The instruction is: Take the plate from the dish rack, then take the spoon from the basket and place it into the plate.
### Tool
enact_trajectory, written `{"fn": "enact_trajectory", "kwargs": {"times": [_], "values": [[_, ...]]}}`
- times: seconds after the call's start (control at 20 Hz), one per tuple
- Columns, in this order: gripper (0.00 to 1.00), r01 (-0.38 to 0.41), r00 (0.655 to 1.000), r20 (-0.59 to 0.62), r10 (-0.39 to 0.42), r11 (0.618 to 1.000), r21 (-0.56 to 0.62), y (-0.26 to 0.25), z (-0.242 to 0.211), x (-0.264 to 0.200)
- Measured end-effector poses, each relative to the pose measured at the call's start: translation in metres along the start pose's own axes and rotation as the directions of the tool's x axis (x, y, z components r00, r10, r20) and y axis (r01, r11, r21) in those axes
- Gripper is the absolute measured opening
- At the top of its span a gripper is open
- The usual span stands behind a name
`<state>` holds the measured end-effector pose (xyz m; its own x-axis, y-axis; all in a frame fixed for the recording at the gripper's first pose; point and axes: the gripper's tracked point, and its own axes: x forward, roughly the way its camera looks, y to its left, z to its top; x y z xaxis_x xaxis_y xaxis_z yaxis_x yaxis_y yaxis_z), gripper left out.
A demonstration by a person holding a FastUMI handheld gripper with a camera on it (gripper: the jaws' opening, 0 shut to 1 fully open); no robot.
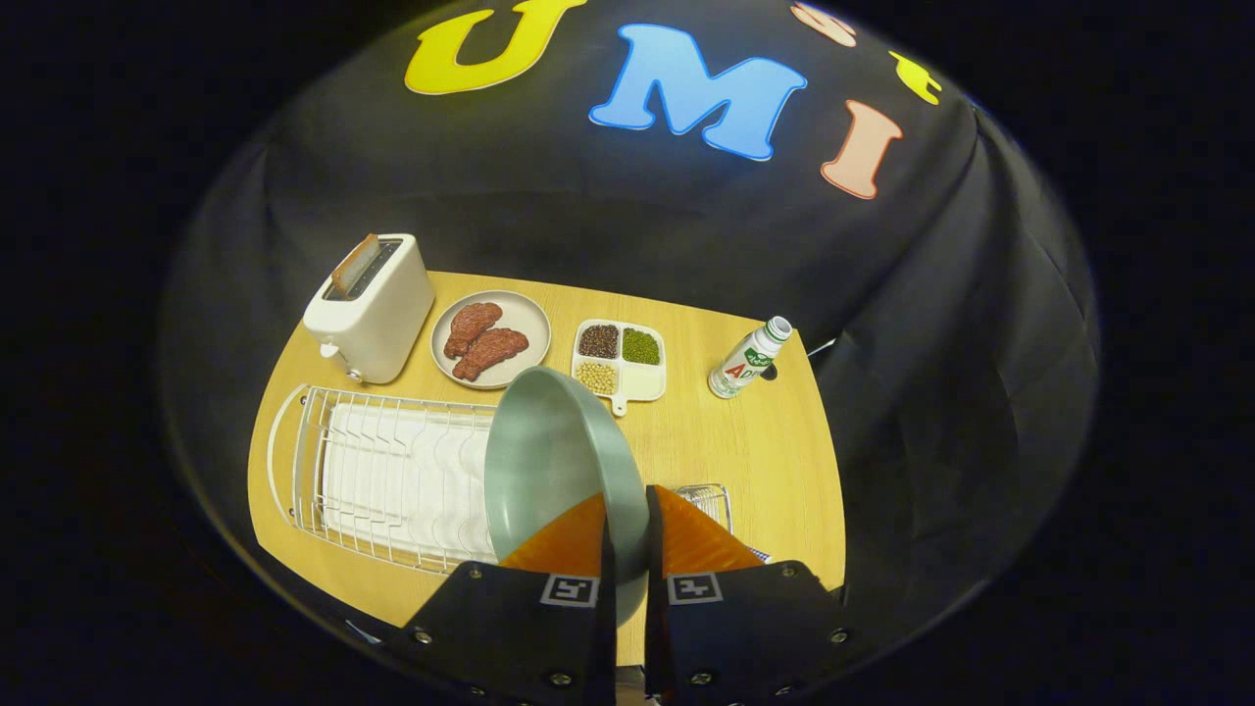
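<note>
the tongs [627, 525] are clenched on the rim of the grey-green plate [549, 461], one orange finger [569, 539] on the hollow face and the other on the back, so the plate stands on edge between them and rises ahead of the fingers. pinching the thin rim seems the sensible hold here, since a plate stood in slots offers little else to grip.

the plate hangs above the table [775, 451], clear of the white wire dish rack [392, 476] that lies just beside it on the left, its slots bare. so the first step looks nearly done: the plate is out and needs setting down flat on open wood.

just beyond the right finger a small wire basket [708, 500] peeks out, mostly hidden; whether the spoon is in it cannot be told from here.

farther off along the back of the table stand a white toaster [371, 309] with a slice in it, a plate of meat [490, 338], a divided tray of beans [620, 358] and a small bottle [750, 358], all well apart from the work.
</note>
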<state>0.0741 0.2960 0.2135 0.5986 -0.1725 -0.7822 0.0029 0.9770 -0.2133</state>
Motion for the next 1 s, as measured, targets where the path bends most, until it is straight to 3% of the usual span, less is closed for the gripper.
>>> {"fn": "enact_trajectory", "kwargs": {"times": [0.3, 0.65, 0.8, 1.0], "values": [[0.11, -0.197, 0.980, 0.032, 0.195, 0.976, 0.089, -0.016, -0.033, -0.004], [0.11, -0.345, 0.938, 0.037, 0.344, 0.925, 0.160, -0.042, -0.075, -0.007], [0.11, -0.417, 0.908, 0.047, 0.416, 0.888, 0.192, -0.048, -0.098, -0.004], [0.11, -0.520, 0.848, 0.048, 0.528, 0.812, 0.266, -0.046, -0.133, -0.002]]}}
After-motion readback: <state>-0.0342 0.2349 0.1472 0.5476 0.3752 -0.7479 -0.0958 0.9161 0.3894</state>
